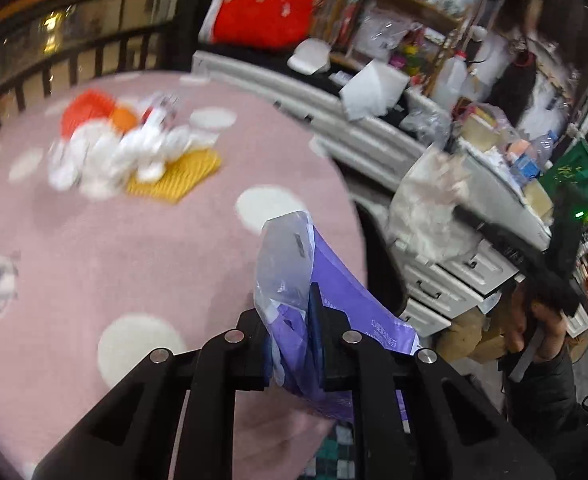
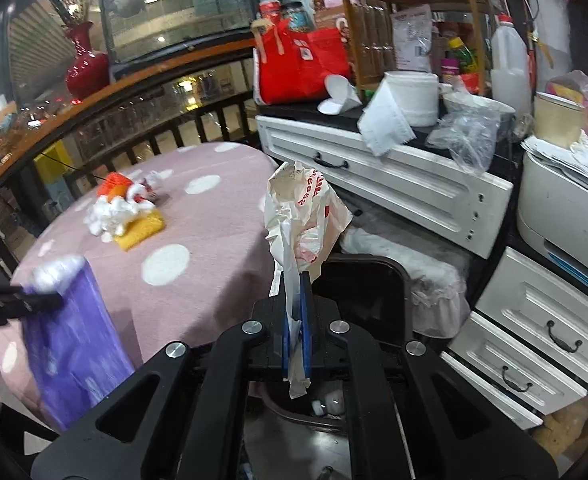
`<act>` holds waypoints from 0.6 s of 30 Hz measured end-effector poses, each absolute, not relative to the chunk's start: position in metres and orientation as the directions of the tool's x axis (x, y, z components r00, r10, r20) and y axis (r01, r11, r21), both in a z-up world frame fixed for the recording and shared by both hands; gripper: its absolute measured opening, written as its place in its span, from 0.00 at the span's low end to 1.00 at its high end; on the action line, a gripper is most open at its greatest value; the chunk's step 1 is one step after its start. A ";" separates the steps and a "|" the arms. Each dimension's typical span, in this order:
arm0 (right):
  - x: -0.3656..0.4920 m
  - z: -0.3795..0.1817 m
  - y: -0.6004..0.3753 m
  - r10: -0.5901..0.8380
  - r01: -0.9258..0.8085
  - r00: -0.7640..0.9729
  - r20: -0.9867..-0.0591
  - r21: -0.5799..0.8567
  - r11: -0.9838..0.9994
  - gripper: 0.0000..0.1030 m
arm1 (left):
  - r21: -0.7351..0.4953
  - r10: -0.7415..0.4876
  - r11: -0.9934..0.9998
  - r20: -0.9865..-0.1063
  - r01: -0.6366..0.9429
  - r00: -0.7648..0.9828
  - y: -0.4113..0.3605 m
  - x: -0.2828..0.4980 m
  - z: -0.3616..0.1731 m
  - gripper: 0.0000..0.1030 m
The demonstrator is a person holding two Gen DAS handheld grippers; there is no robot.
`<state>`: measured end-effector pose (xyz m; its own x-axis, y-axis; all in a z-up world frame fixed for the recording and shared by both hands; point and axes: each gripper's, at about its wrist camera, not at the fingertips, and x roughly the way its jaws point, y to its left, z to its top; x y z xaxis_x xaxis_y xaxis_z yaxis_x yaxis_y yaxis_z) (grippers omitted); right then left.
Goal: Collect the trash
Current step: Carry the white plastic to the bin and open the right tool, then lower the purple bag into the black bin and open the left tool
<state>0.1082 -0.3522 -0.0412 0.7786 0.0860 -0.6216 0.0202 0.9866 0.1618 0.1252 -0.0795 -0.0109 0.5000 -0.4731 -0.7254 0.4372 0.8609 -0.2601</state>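
Observation:
My left gripper (image 1: pixel 308 308) is shut on a purple plastic wrapper (image 1: pixel 334 304) and holds it above the right edge of the pink dotted table (image 1: pixel 134 248). The wrapper also shows in the right wrist view (image 2: pixel 74 344), held by the left gripper (image 2: pixel 50 300). My right gripper (image 2: pixel 296 300) is shut on a crumpled white bag with red print (image 2: pixel 306 216), held above a dark trash bin (image 2: pixel 362 300). A pile of white tissues, an orange cup and a yellow wrapper (image 1: pixel 134 148) lies on the far side of the table; it shows in the right wrist view too (image 2: pixel 124 208).
A white drawer cabinet (image 2: pixel 394 184) stands right of the table, loaded with a paper roll (image 2: pixel 410 96), a clear bag, a jug and a red bag (image 2: pixel 298 64). More white drawers (image 2: pixel 534 332) and a printer are at the right. A dark railing (image 2: pixel 134 136) runs behind the table.

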 end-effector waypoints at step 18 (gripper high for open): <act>0.142 -0.170 -0.409 -0.016 0.277 0.591 -0.806 0.184 0.943 0.48 | -0.141 -0.485 0.827 -0.666 0.544 0.566 -0.180 0.145 0.002 0.14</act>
